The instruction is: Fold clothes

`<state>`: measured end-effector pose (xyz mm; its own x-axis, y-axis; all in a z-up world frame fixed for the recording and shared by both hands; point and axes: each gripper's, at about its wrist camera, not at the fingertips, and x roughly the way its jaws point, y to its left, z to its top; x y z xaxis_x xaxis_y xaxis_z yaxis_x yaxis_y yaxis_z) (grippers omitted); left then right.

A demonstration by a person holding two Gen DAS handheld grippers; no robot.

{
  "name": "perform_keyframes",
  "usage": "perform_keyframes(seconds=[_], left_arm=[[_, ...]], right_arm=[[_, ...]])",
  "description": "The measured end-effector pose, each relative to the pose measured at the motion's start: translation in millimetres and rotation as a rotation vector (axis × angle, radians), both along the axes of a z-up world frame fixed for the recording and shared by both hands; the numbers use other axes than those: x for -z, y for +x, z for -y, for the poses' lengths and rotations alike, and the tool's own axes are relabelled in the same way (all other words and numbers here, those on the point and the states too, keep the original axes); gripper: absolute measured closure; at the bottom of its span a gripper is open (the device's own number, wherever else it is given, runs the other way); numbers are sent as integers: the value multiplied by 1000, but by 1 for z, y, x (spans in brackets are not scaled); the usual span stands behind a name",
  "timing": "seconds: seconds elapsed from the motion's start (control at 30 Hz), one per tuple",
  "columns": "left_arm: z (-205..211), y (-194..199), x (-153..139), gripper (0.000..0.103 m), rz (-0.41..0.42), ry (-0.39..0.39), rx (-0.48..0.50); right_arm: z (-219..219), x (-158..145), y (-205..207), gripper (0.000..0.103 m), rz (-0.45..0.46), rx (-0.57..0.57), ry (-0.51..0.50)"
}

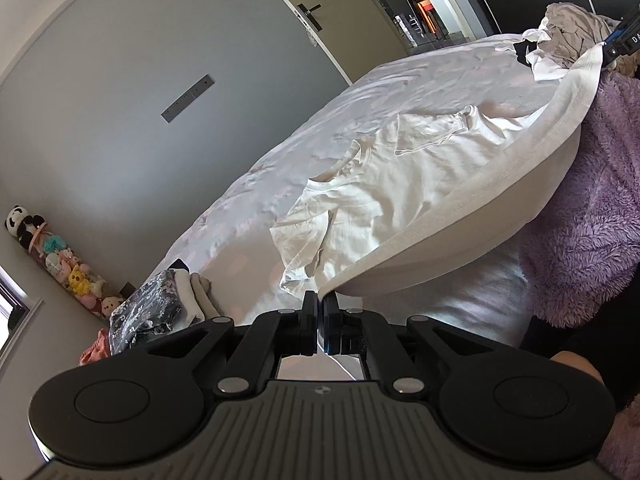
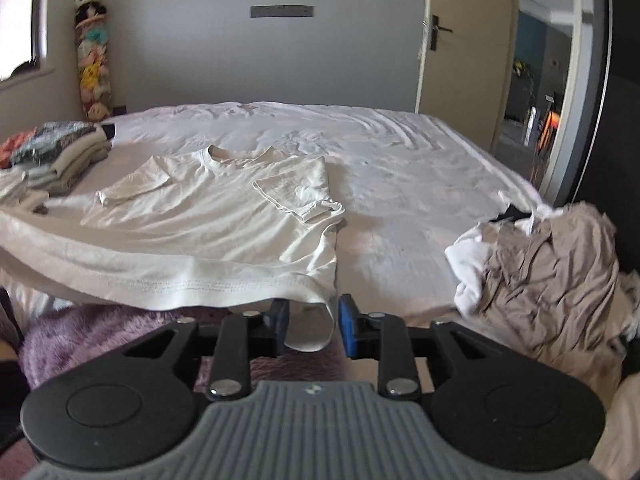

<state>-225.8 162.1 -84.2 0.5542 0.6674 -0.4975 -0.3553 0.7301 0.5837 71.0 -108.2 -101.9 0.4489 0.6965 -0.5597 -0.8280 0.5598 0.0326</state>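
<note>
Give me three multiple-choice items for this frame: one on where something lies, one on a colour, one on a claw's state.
1. Where does the stack of folded clothes lie on the bed, seen from the right wrist view?
A. Far left
B. Centre
C. Near right corner

2. What colour is the T-shirt spread on the bed?
A. Purple
B. White
C. Black

3. How does the right claw stand to the T-shirt's hem?
A. Clamped shut on it
B. Open, with the hem corner hanging between the pads
C. Far from any cloth

Answers:
1 A: the stack sits at the left edge, below the plush toys.
2 B: the cloth is white, unlike the purple fleece below it.
3 B: the blue pads stand apart; the left claw is the one pinching the hem.
</note>
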Motion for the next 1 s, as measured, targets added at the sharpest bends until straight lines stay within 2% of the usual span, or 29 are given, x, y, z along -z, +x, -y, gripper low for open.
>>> perform_keyframes(seconds=[0.2, 0.33, 0.4, 0.43, 0.47, 0.5, 0.53, 0.57, 0.7, 0.87, 1.0], left_arm=[[-4, -1, 1, 102, 6, -15, -6], [-7, -2, 1, 102, 20, -28, -15], [-8, -2, 1, 102, 24, -33, -17], [-8, -1, 1, 102, 25, -34, -17], [-8, -1, 1, 102, 25, -34, -17], [-9, -1, 1, 102, 26, -34, -16], [-9, -1, 0, 102, 26, -33, -16], [-9, -1, 0, 102, 26, -32, -15], [-10, 0, -1, 102, 13, -35, -19], [-13, 2, 3, 102, -49, -56, -20], [-12, 3, 16, 102, -122, -87, -22]], right_arm=[[12, 15, 12, 65, -268, 111, 119], [26, 28, 28, 65, -511, 206, 227], [29, 29, 30, 65, -561, 224, 257], [31, 30, 30, 71, -580, 234, 271], [31, 28, 29, 81, -578, 240, 283], [29, 25, 26, 85, -560, 236, 287], [26, 21, 23, 94, -524, 230, 278], [23, 17, 20, 97, -482, 225, 265], [18, -1, 13, 98, -340, 204, 220], [-2, -22, -4, 99, -39, 62, -124], [-22, -8, -35, 99, 299, -104, -415]])
